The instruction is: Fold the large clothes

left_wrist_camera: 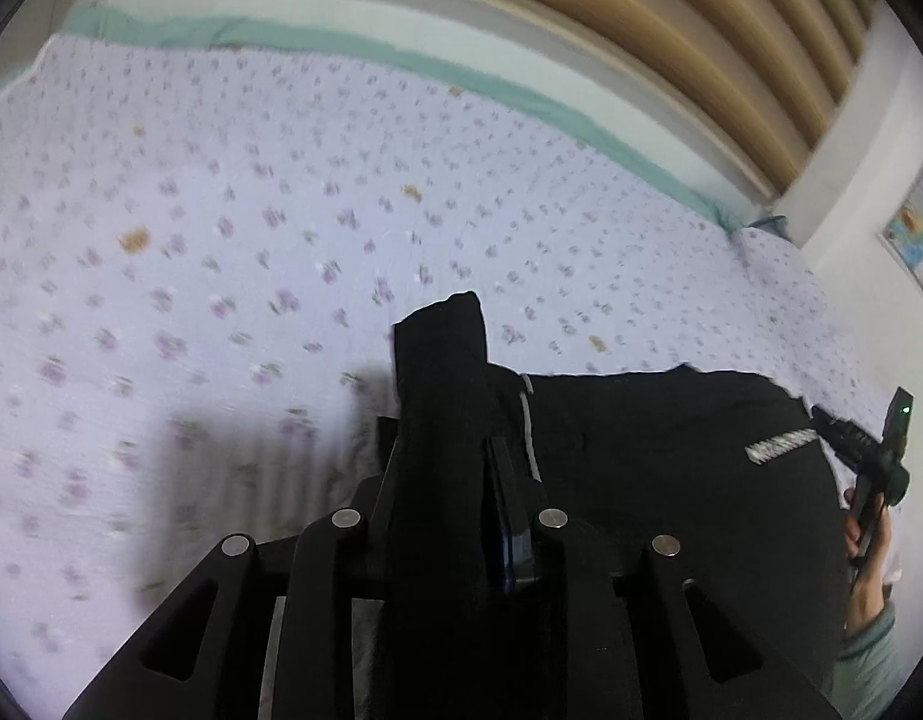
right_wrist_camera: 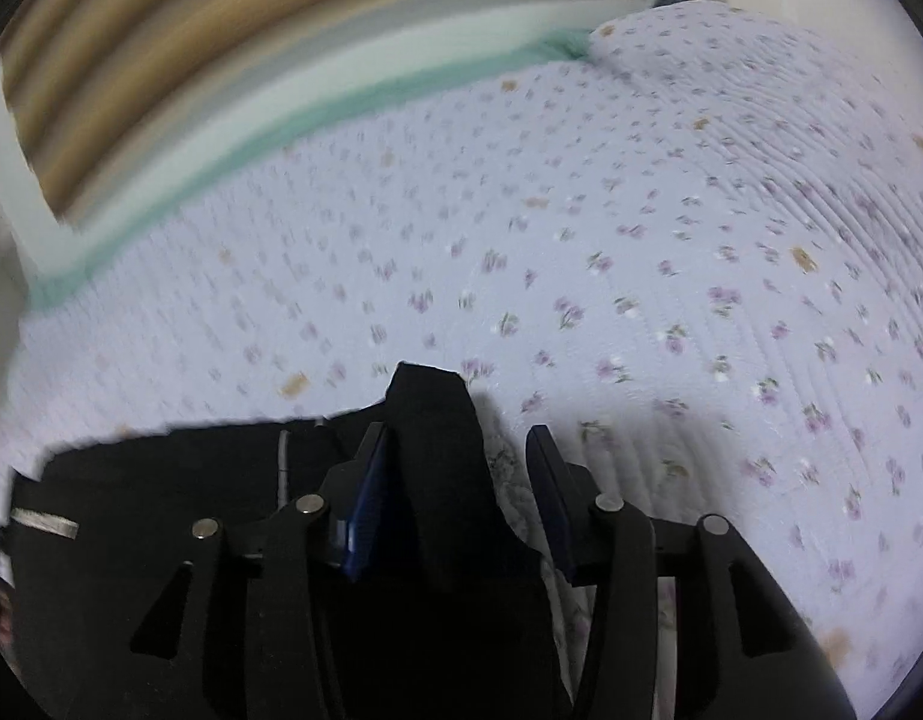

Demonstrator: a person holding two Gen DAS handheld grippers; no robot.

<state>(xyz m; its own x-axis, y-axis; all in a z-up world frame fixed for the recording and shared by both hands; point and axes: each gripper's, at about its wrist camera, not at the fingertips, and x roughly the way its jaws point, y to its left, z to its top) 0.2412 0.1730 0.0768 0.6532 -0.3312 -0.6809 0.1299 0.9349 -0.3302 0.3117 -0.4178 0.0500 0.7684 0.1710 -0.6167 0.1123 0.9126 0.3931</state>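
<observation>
The left gripper [left_wrist_camera: 446,450] has its jaws pressed close on a fold of the black garment [left_wrist_camera: 671,468], the cloth filling the narrow gap between the pads and standing up in a peak just past the fingertips. The right gripper [right_wrist_camera: 461,450] has its jaws spread: a fold of the same black garment [right_wrist_camera: 161,516] rises between them, lying against the blue pad on the left side of that view, while the other pad stands clear of it with bedcover showing in the gap. From both grippers the garment stretches flat over the bed, a pale zip line and a small white label visible on it. In the left wrist view, a hand [left_wrist_camera: 869,546] at the far right edge holds the other tool. Beneath everything lies a lilac floral bedcover [left_wrist_camera: 221,240], edged along its far side by a green sheet [left_wrist_camera: 317,39], with a white wall and tan striped curtain [left_wrist_camera: 701,18] beyond.
</observation>
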